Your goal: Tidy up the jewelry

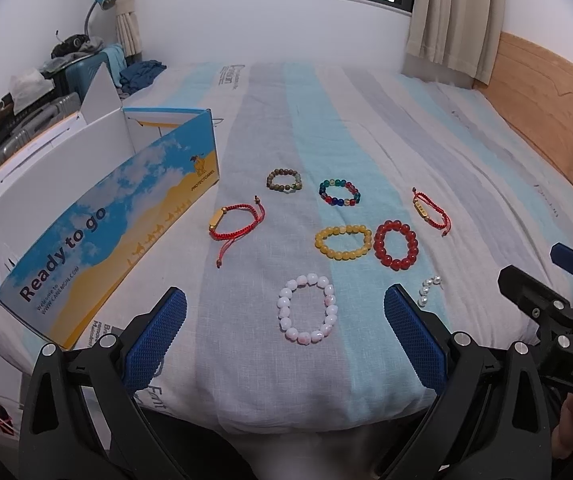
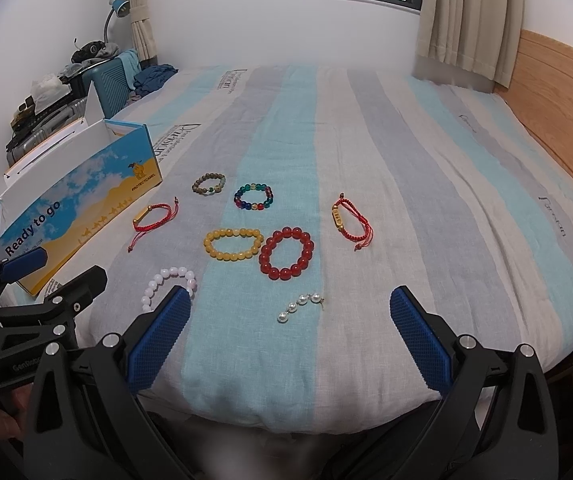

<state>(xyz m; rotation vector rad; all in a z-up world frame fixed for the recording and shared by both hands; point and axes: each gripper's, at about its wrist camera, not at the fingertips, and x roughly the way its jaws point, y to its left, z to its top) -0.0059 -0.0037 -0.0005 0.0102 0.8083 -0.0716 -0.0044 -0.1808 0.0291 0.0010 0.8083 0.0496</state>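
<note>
Bed [image 1: 366, 128], striped cover, serves as work surface. Eight pcs of jewelry laid flat and mostly apart, prob. so each can be picked singly:
- pink bead bracelet [image 1: 307, 309], nearest the left gripper [image 1: 284, 334];
- short pearl strand [image 2: 299, 306], nearest the right gripper [image 2: 290, 336];
- yellow bead bracelet [image 1: 343, 242] and red bead bracelet [image 1: 395, 249], just beside each other, poss. touching;
- multicolour bead bracelet [image 1: 339, 192] and brown bead bracelet [image 1: 284, 181], further back;
- two red cord bracelets w/ gold bars, one left [image 1: 237, 219], one right [image 1: 430, 211], well apart.

Open cardboard box [image 1: 98, 216], printed "Ready to go", stands on the bed's left side, flaps up; judged the destination. Interior not visible, contents cannot be confirmed.

Both grippers hang over the near edge of bed, fingers spread wide, nothing between the pads, no contact w/ cover. Judgement: no pick begun; each tool lines up w/ its closest item.

Risk: adjacent yellow/red pair may drag together.
</note>
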